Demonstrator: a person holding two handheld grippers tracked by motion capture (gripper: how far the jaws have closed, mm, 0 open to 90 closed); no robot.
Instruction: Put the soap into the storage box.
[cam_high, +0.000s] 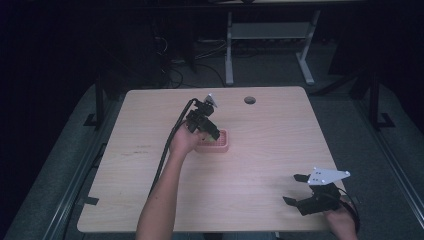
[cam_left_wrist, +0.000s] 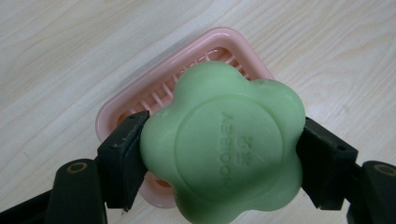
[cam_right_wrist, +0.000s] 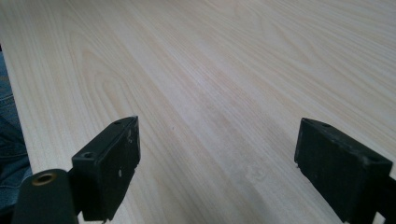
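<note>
Left gripper view: left gripper (cam_left_wrist: 223, 154) clamps green soap (cam_left_wrist: 223, 144) over pink dish (cam_left_wrist: 140, 100), dish toward 11 o'clock. Risk: slick soap slips, lands off-center. Right gripper (cam_right_wrist: 217, 158) jaws apart, nothing held.

The bench (cam_high: 260, 165) is pale wood with rounded corners and a dark round hole (cam_high: 250, 100) near its far edge. A pink ribbed dish (cam_high: 216, 145) lies on it, left of centre.
</note>
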